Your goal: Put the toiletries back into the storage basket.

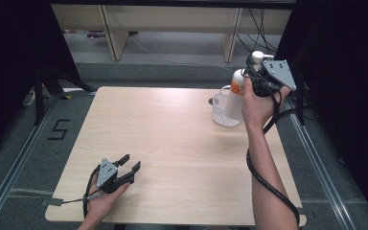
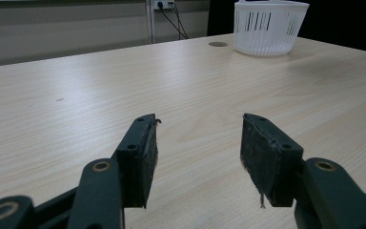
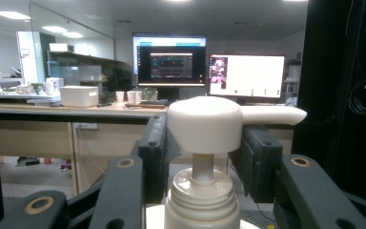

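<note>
The pump bottle (image 3: 202, 191) sits right before the right tongs (image 3: 203, 143); its white head stands between the two jaws, which press on the neck under it, so these tongs are closed on the bottle. I think the grip is taken high, at the neck, so that the body hangs free below and can go down into a container without the jaws touching the rim.

In the high view the right tongs (image 1: 255, 79) hold the bottle (image 1: 238, 91) upright in the air, its lower part just above or inside the white basket (image 1: 220, 112); I cannot tell whether it touches the basket. The right forearm reaches far forward over the tabletop (image 1: 172, 139), and the hand is raised, with the wrist bent so that the jaws lie nearly level.

The left tongs (image 2: 199, 152) are open and grip nothing; only bare wood shows between the jaws. In the high view these tongs (image 1: 128, 163) rest low at the near edge of the tabletop, well apart from the basket (image 2: 269, 28), which lies far ahead of them and to the right. The left hand seems to wait, out of the way of the work.
</note>
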Motion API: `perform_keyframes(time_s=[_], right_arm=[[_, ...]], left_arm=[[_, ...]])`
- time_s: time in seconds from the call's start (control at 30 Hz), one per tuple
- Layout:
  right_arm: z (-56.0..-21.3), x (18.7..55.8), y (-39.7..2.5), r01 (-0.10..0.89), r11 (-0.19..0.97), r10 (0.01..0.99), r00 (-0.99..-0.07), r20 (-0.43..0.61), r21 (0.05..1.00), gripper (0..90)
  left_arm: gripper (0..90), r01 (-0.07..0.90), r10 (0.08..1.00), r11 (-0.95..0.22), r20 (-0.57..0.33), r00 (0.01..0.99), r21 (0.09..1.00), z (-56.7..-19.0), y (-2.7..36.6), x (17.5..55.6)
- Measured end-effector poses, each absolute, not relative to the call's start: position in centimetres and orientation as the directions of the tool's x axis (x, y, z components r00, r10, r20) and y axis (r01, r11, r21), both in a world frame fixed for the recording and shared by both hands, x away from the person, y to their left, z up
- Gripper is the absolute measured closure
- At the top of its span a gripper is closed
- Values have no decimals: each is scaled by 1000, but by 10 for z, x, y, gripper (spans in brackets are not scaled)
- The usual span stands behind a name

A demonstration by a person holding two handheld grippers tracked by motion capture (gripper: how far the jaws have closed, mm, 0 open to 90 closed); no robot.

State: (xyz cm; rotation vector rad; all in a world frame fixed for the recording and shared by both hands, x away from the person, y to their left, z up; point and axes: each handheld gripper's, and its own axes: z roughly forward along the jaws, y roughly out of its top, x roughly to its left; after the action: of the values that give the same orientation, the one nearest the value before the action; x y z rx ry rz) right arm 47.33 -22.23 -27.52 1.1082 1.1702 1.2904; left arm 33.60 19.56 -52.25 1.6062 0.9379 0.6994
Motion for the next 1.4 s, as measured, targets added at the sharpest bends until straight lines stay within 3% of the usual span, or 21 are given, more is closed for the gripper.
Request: perform_keyframes(time_s=[1.4], right_arm=[[-266,499,-223,-82,-7,999,-38,4,997,599]], left_arm=[[461,213,856,-97,-28,516,972,-522,195,336]])
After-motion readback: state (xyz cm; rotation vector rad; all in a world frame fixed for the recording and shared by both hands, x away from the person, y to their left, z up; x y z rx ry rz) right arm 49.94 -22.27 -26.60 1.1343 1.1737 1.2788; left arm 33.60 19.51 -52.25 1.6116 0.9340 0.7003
